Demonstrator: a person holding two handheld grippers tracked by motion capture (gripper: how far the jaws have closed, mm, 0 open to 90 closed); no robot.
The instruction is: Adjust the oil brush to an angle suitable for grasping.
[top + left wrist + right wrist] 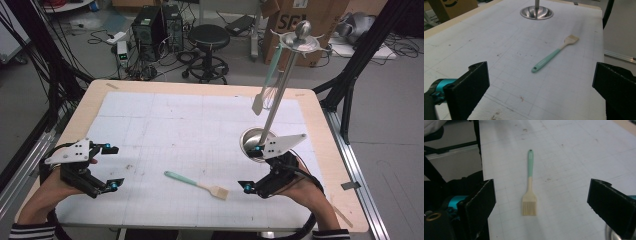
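A pastry brush (197,184) with a teal handle and beige bristles lies flat on the white gridded mat (170,125) near the table's front edge. My right gripper (251,168) is just right of the bristle end, open, and its jaws point left at the brush. In the right gripper view the brush (529,185) lies ahead with its bristles toward me, framed by the wide-apart jaws of the gripper (541,200), which do not touch it. My left gripper (111,166) is open at the front left with nothing in it. In its own view the brush (554,54) lies farther off, handle end nearer.
A metal utensil stand (282,85) rises from a round steel base (248,137) right behind my right gripper. A spatula (264,92) and a whisk hang from its top. A stool (209,37), computer cases and cardboard boxes stand on the floor beyond the table.
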